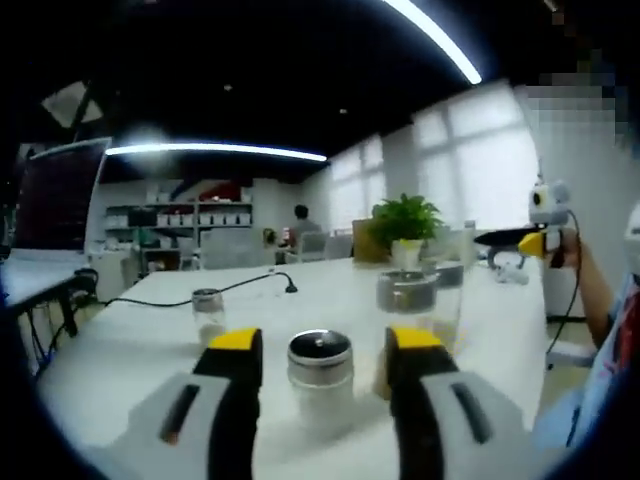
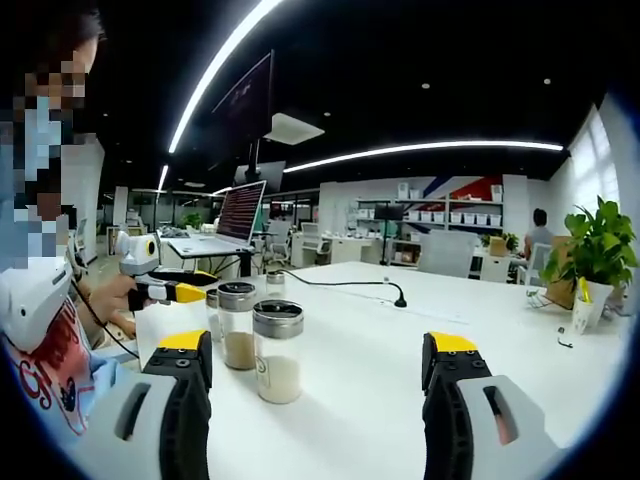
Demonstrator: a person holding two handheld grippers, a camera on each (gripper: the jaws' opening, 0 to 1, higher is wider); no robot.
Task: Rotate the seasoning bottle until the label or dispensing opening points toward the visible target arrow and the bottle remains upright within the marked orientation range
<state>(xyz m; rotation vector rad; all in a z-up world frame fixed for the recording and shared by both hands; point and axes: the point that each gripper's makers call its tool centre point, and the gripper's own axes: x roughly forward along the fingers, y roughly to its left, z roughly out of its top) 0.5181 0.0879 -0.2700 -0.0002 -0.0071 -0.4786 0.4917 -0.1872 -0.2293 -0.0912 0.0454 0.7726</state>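
The seasoning bottle (image 1: 320, 380) stands upright on the white table (image 1: 150, 330), between the parted jaws of the left gripper (image 1: 325, 352) at about 6 o'clock in the left gripper view. Neither jaw seems to touch it, so the gripper appears lined up to close on the body below the metal cap and twist it. A second jar (image 1: 407, 310) stands behind at 1 o'clock, and a small shaker (image 1: 208, 312) sits at 10 o'clock. I see no target arrow on the table.

In the right gripper view, the right gripper (image 2: 320, 365) hangs with its jaws well apart and nothing between them. It is held back from the jars, probably to leave room. The bottle (image 2: 278, 350) and the darker-filled jar (image 2: 237, 325) stand at 9 o'clock, with the left gripper (image 2: 195, 290) coming in from beyond them.
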